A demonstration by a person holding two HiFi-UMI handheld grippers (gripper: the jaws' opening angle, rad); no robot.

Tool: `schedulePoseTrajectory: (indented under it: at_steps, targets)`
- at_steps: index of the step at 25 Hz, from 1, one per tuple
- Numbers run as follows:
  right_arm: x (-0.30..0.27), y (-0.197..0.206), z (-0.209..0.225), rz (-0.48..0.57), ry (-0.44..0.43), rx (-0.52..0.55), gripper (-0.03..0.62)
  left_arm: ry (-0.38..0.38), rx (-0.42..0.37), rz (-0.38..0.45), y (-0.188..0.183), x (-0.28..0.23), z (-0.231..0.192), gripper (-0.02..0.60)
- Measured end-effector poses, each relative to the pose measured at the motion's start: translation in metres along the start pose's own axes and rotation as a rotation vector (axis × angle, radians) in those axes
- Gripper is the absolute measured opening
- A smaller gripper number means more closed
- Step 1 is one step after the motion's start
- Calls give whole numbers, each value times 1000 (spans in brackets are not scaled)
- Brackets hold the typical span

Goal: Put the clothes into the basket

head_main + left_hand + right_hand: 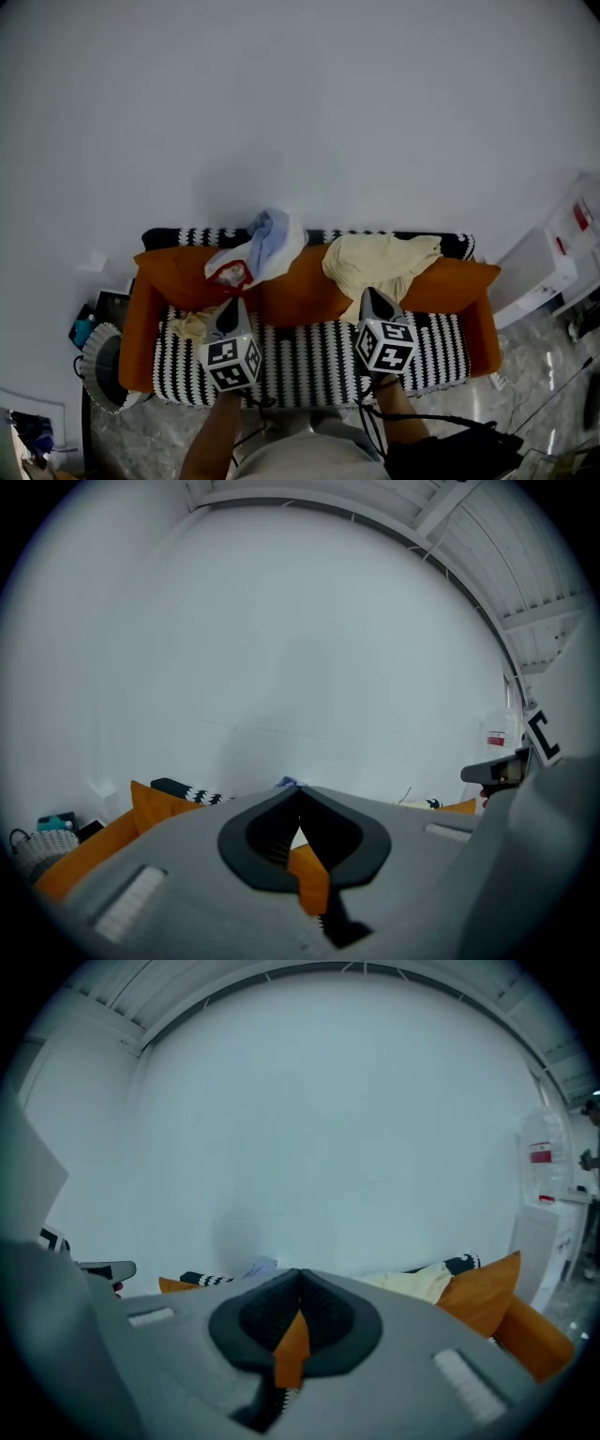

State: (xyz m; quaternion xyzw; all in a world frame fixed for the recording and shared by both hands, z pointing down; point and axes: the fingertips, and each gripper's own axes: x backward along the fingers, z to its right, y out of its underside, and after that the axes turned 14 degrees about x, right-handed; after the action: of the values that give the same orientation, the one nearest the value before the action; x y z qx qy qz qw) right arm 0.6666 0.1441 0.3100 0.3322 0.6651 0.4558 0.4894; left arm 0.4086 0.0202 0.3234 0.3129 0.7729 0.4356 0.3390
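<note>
Clothes lie on a sofa (309,361) with orange cushions and a black-and-white patterned cover. A blue and white garment with a red part (262,246) hangs over the backrest at left of centre. A cream garment (375,262) is draped at the right, and a pale yellow cloth (195,323) lies on the seat at the left. A pale woven basket (101,367) stands on the floor by the sofa's left end. My left gripper (232,306) is above the seat near the yellow cloth, its jaws together and holding nothing. My right gripper (371,296) is just below the cream garment, also shut and holding nothing.
A plain white wall (300,112) rises behind the sofa. A white cabinet (544,267) stands at the right. Small dark and teal items (89,323) sit beside the basket. Cables (441,427) trail over the marble floor at the sofa's front.
</note>
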Motion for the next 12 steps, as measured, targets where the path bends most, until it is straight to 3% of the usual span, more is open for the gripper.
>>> schedulePoseTrajectory:
  at_steps: [5,12]
  targets:
    - [-4,15,36,-43,59,-35,2,43,-11,-34,9,-34,25,-5]
    - [15,51,93,-105,189,-105,2,143,-27,-141,55,-76,76,-5]
